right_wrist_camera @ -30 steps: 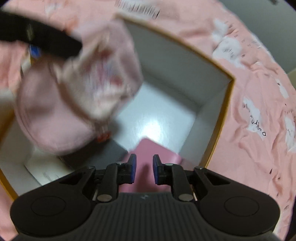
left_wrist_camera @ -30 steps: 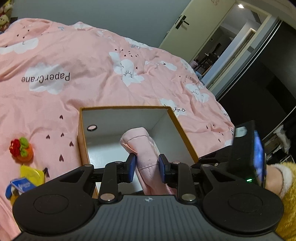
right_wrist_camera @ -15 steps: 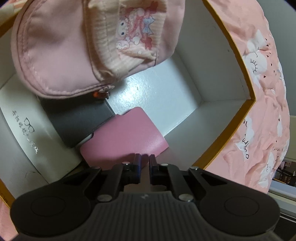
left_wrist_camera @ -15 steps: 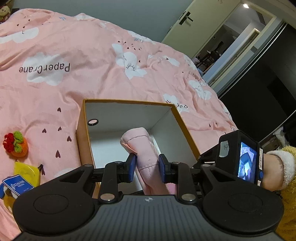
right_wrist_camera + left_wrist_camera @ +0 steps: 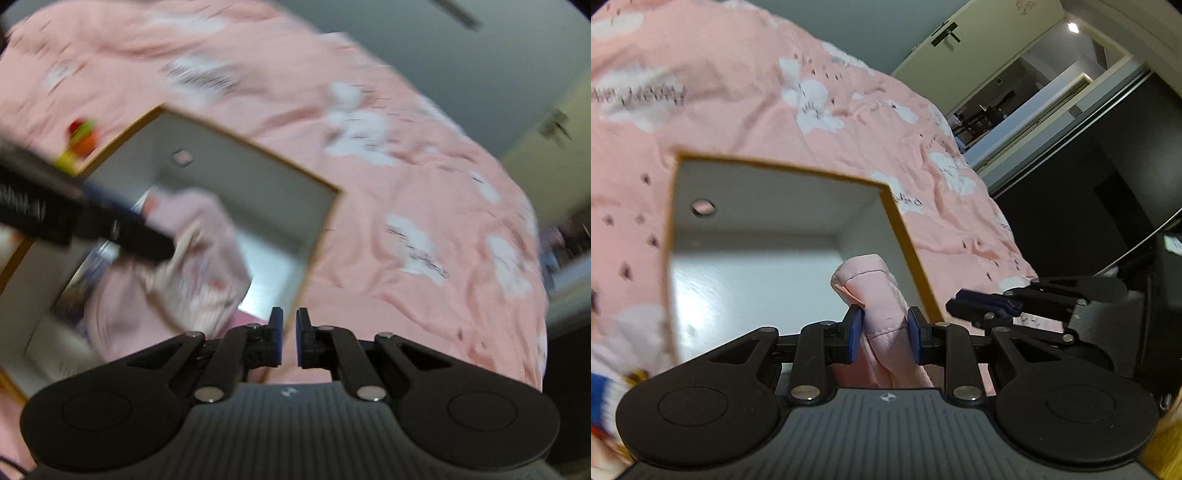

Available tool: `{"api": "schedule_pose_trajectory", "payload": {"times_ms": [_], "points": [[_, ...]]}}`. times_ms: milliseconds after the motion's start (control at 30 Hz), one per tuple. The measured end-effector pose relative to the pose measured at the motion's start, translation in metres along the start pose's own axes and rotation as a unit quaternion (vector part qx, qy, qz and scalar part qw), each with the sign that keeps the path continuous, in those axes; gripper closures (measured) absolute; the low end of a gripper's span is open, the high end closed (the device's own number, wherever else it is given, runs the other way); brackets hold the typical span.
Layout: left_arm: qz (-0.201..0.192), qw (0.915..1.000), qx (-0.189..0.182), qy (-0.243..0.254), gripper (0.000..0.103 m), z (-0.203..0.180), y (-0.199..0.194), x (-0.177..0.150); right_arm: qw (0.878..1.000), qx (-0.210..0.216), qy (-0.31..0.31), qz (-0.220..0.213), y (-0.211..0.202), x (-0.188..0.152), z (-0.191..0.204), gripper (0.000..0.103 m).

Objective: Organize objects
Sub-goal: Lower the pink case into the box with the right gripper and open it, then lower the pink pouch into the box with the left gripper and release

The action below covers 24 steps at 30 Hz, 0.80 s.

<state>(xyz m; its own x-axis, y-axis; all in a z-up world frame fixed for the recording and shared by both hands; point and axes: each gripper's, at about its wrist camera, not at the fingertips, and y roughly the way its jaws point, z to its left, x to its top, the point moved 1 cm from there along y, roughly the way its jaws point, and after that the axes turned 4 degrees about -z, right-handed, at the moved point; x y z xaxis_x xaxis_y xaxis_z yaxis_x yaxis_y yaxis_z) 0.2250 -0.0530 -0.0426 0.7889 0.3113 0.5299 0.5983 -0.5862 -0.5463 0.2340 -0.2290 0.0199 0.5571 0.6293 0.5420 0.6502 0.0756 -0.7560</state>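
Note:
My left gripper (image 5: 883, 330) is shut on a pink cap (image 5: 875, 291) and holds it inside an open box (image 5: 783, 168) with a yellow rim and white walls, which stands on the pink bedspread. The right wrist view is blurred; the cap (image 5: 192, 258) shows there in the box (image 5: 258, 173), with the left gripper's black finger across it. My right gripper (image 5: 289, 341) is nearly closed and holds nothing, just over the box's near right edge. It also shows in the left wrist view (image 5: 982, 304), to the right of the box.
A pink wallet (image 5: 247, 319) lies on the box floor near my right fingertips. A red and green knitted toy (image 5: 83, 138) lies on the bedspread (image 5: 388, 206) beyond the box's left corner. An open doorway (image 5: 1015, 96) is beyond the bed.
My right gripper has pulled back up out of the box and let go of the pink wallet, now over the near right edge. My left gripper has sunk lower into the box with the cap.

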Motion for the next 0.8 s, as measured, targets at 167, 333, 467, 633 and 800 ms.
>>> {"api": "schedule_pose_trajectory", "payload": {"times_ms": [167, 333, 467, 633, 800], "points": [[-0.007, 0.9987, -0.003, -0.050, 0.073, 0.008, 0.021, -0.011, 0.993, -0.018, 0.111, -0.037, -0.009, -0.035, -0.006, 0.096], [0.014, 0.9984, 0.023, -0.050, 0.073, 0.014, 0.035, -0.017, 0.985, -0.017, 0.166, -0.049, -0.004, -0.052, 0.007, 0.096], [0.040, 0.9967, 0.070, -0.014, 0.073, 0.008, 0.042, -0.018, 0.978, -0.014, 0.201, -0.050, 0.001, -0.060, 0.004, 0.096], [0.060, 0.9818, 0.169, 0.062, 0.075, -0.004, 0.051, -0.018, 0.974, -0.009, 0.222, -0.048, 0.008, -0.063, 0.004, 0.096], [0.073, 0.9827, 0.159, 0.059, 0.084, -0.002, 0.054, -0.022, 0.970, -0.009, 0.238, -0.050, 0.010, -0.066, 0.002, 0.096]]}}
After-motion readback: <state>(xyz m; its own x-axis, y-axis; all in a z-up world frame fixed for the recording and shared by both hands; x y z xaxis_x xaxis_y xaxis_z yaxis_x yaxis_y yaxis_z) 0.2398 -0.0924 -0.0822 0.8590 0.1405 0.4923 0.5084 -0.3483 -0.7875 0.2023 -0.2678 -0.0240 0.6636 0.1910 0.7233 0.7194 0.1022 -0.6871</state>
